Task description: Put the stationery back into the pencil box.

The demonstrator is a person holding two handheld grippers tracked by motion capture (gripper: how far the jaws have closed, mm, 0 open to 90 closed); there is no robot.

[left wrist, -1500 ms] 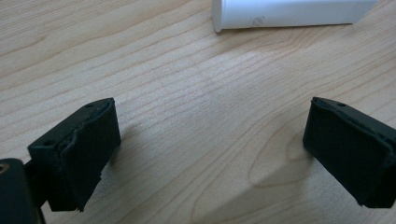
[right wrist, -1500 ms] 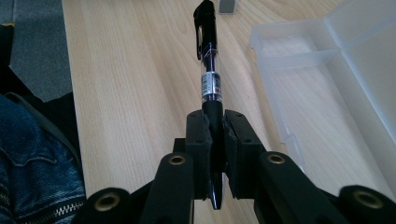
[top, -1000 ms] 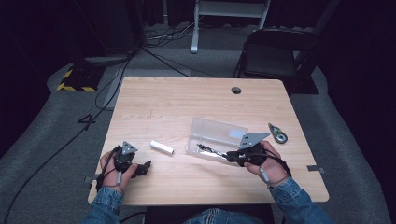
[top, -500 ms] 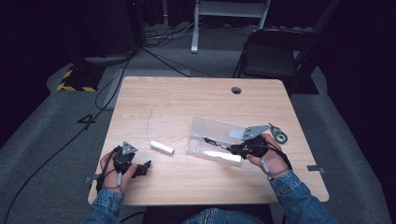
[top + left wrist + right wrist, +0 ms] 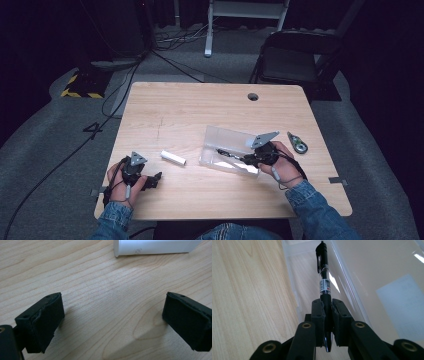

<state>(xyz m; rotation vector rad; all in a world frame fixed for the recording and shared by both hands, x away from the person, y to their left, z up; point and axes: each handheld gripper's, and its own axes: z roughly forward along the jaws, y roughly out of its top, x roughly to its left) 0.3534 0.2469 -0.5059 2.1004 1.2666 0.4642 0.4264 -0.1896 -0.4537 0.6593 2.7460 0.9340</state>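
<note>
My right gripper (image 5: pixel 243 159) (image 5: pixel 327 305) is shut on a black pen (image 5: pixel 323 277) with a clear barrel. The pen (image 5: pixel 226 152) points left over the open clear plastic box (image 5: pixel 222 136) on the right half of the wooden table (image 5: pixel 200 107). In the right gripper view the pen's clip end hangs above the box's near wall (image 5: pixel 292 287). My left gripper (image 5: pixel 152 180) (image 5: pixel 112 320) rests at the table's front left with its jaws wide apart and bare wood between them. A white tube (image 5: pixel 173 157) (image 5: pixel 155 246) lies just beyond it.
A small grey-green tool (image 5: pixel 297 142) lies right of the box near the table's right edge. A round cable hole (image 5: pixel 253 96) sits at the back of the table. A black chair (image 5: pixel 295 60) and floor cables stand behind the table.
My right gripper has carried the pen to the right and lower, from the box's left side to over its middle. The left gripper has stayed put.
</note>
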